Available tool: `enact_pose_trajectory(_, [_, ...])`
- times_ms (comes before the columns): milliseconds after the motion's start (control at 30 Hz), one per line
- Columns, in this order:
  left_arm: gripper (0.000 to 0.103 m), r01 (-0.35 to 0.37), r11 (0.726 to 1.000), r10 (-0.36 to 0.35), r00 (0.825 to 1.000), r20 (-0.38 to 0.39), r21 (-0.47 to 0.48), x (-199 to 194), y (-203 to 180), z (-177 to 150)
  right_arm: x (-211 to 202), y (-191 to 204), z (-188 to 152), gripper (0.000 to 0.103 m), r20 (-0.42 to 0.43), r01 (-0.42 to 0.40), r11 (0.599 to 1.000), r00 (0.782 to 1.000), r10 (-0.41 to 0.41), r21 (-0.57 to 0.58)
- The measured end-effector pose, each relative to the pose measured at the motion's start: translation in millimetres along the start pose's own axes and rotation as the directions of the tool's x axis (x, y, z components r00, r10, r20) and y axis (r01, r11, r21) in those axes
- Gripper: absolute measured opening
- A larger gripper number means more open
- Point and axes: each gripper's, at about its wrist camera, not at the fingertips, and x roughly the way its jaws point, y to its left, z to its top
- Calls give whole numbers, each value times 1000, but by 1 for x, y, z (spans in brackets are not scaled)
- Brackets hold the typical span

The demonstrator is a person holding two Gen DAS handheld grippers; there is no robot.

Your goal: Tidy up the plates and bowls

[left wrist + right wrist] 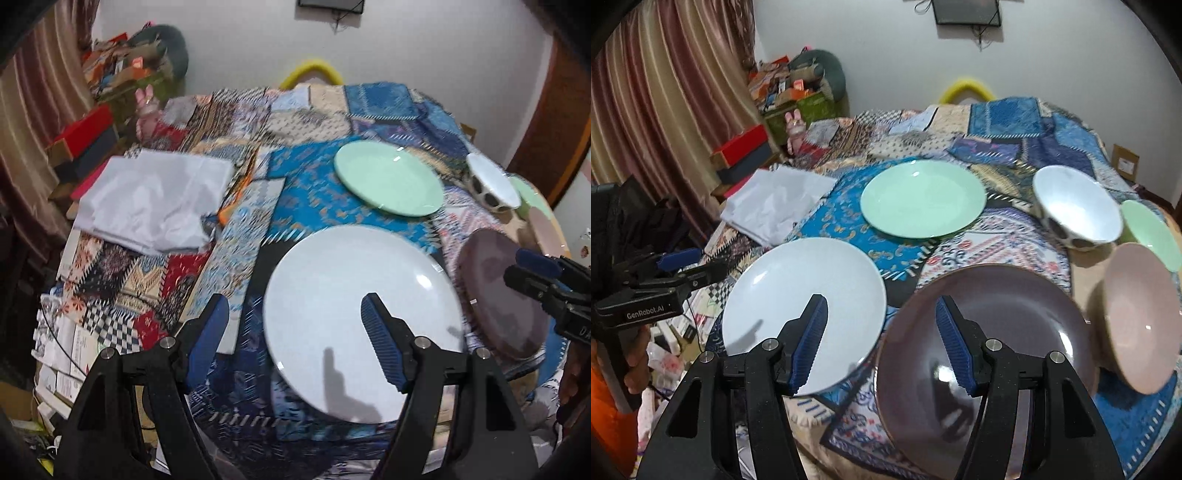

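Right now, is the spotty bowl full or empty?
Empty. The right view looks into the spotty bowl, which stands upright, and shows only its bare white inside.

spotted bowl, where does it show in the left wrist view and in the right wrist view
Left wrist view: the spotted bowl sits far right, upper middle, just right of the green plate.
Right wrist view: the spotted bowl sits right of centre, again just right of the green plate, with a green bowl beyond it at the edge.
Shared landmark: the green plate, behind the white plate in both.
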Motion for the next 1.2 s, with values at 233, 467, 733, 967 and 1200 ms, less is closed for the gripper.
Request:
enact_pose_trajectory(233, [74,-4,999,1,996,-93,-32,35,25,-12,38,8,5,57,-84,-15,999,996,12,-32])
enact_pose_trajectory(467, [66,51,998,-57,990,-126,-48,52,29,-18,68,10,11,45,-164,-34,998,986,25,-52])
enact_pose_trajectory(733, [46,133,989,-140,981,-134,-58,55,28,-23,87,11,12,31,-229,-17,997,973,1,-69])
enact_pose_trajectory(967, [36,182,982,-188,973,-135,-59,51,25,-29,90,19,11,30,-238,7,995,971,-30,-95])
enact_pose_trajectory(1200, [33,152,983,-165,977,-138,-98,52,38,-28,89,30,11,30,-241,-26,994,971,0,-103])
